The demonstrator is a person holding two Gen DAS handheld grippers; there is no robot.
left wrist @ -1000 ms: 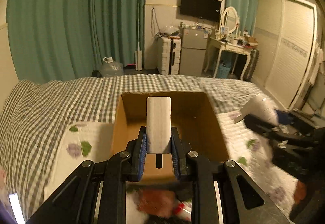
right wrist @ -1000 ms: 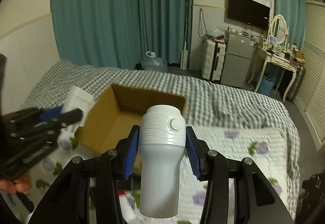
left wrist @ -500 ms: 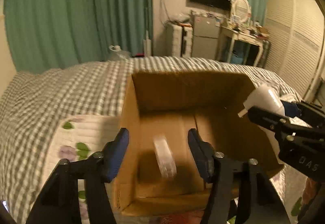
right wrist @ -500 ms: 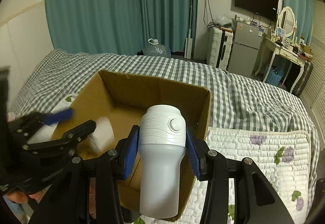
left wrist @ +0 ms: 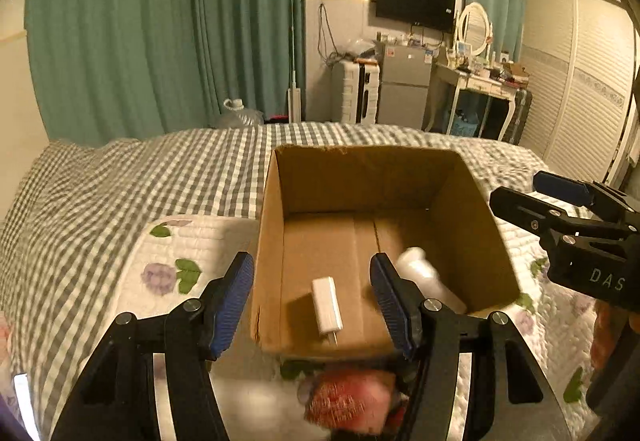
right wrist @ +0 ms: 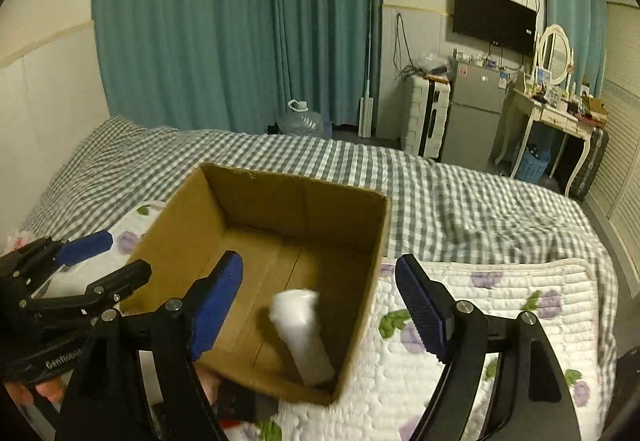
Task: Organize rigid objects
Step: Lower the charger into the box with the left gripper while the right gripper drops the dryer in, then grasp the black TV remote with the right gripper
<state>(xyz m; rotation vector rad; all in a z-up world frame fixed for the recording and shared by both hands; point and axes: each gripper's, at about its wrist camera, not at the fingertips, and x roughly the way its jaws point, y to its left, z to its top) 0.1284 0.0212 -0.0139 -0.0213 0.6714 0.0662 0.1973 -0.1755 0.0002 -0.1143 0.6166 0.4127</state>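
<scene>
An open cardboard box (left wrist: 276, 201) (right wrist: 188, 205) sits on the bed. A white charger block (left wrist: 327, 305) lies on its floor. A white bottle (left wrist: 424, 277) (right wrist: 302, 333), blurred, lies tilted inside the box near its right wall. My left gripper (left wrist: 312, 293) hangs open above the box's near edge, nothing between its blue pads. My right gripper (right wrist: 318, 305) is over the box with its jaws opening, the bottle below and apart from the pads. Each gripper also shows in the other's view: the right gripper (left wrist: 560, 209), the left gripper (right wrist: 80, 261).
The bed carries a grey checked cover (left wrist: 120, 193) and a white quilt with purple flowers (right wrist: 500, 305). A red packet (left wrist: 348, 401) lies blurred in front of the box. Green curtains, a suitcase, a small fridge and a dressing table stand beyond the bed.
Both grippers let go over the box. The left opened first and the charger fell to the box floor. The right then opened and the bottle dropped in.
</scene>
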